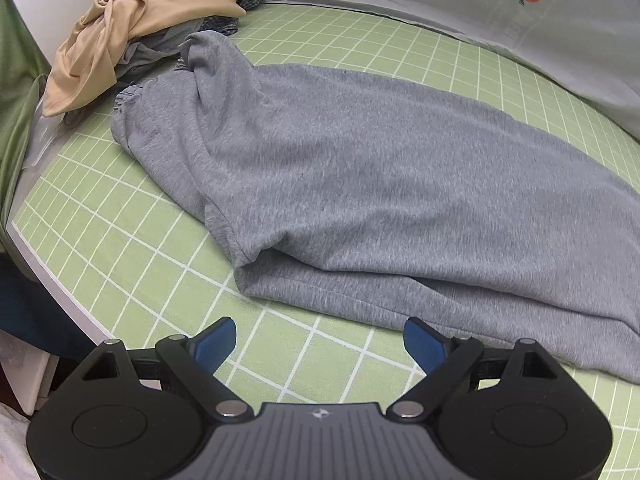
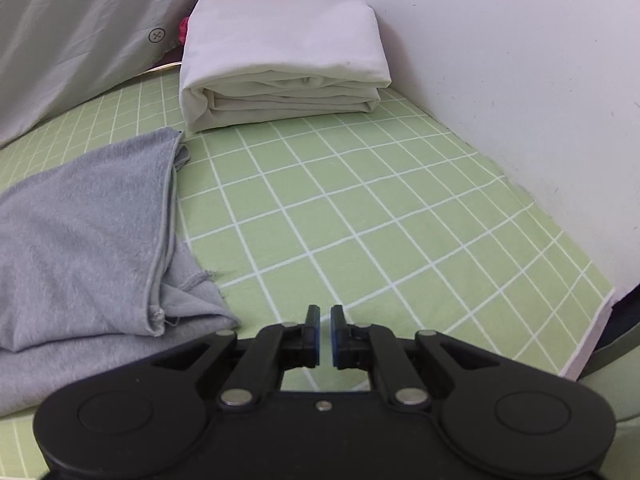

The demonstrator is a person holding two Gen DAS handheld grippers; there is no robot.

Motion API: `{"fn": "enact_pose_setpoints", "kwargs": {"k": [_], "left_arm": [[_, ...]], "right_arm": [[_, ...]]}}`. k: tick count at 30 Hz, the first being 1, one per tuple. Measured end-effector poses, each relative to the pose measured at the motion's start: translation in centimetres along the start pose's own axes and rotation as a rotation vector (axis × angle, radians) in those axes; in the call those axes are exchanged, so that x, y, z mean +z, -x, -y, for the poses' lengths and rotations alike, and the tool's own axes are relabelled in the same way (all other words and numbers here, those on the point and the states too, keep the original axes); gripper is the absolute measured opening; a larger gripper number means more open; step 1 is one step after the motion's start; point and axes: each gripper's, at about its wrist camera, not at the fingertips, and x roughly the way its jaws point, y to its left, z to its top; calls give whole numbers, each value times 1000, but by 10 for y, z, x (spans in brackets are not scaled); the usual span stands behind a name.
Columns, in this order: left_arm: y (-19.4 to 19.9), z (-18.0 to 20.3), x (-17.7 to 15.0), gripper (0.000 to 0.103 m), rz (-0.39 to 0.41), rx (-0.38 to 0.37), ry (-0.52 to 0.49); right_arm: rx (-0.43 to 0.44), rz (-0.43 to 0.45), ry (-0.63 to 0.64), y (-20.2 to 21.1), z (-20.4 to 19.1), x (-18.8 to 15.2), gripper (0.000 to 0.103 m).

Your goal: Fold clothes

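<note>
A grey garment (image 1: 360, 184) lies folded lengthwise across the green checked bed sheet (image 1: 120, 240). My left gripper (image 1: 319, 322) hovers just in front of the garment's near edge, jaws wide open with nothing between them. In the right wrist view the hemmed end of the grey garment (image 2: 80, 232) lies at the left. My right gripper (image 2: 325, 309) is over bare sheet (image 2: 360, 208) to the right of that end. Its jaws stand nearly together with a narrow gap and hold nothing.
A beige garment (image 1: 132, 32) tops a heap of clothes at the far left. A pale grey duvet (image 1: 520, 20) with a carrot print runs along the back. A folded white sheet (image 2: 280, 52) sits by the white wall (image 2: 520, 100). The bed's edge (image 2: 592, 344) drops off at right.
</note>
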Motion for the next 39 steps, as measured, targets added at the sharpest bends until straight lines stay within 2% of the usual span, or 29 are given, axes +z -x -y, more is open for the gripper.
{"fn": "enact_pose_setpoints", "kwargs": {"k": [1,3,7,9,11,14,16,17,18,19,20,22,27,34,37,39], "left_arm": [[-2,-3,3,91,10,-3,20],[-5,-9,9,91,30,-10,61],[-15,-23,22,89,45,-19,161],[-22,-31,28,88,39,-29,214],[-27,-38,34,80,28,-36,259],[-34,-46,40,72,23,-62,314],[-40,-52,43,51,8,-70,348],[-44,-55,44,44,-5,-75,374],[-46,-58,44,29,-16,-86,403],[-49,-62,43,12,-23,-103,428],[-50,-64,43,6,-24,-123,441],[-49,-66,43,3,-16,-145,450],[-31,-73,45,1,47,-181,469],[20,-90,37,1,164,-187,467],[18,-94,21,2,135,-140,439],[7,-93,10,4,88,-107,405]], "right_arm": [[19,6,-18,5,-3,-1,36],[55,24,-48,17,-13,-4,47],[161,21,-118,24,-40,-5,55],[178,6,-102,18,-54,-5,55],[166,-6,-69,12,-66,-5,55],[178,-6,-66,9,-69,-2,46],[178,-8,-65,7,-69,0,26],[177,-7,-65,7,-68,2,20],[179,-4,-65,7,-66,4,11],[182,6,-59,8,-65,7,6],[185,15,-53,10,-65,10,6],[189,38,-59,16,-61,17,5],[205,95,-106,32,-49,38,4],[196,171,-140,64,-31,51,3],[144,147,-102,59,-28,40,4],[122,69,-71,42,-29,28,4]]}}
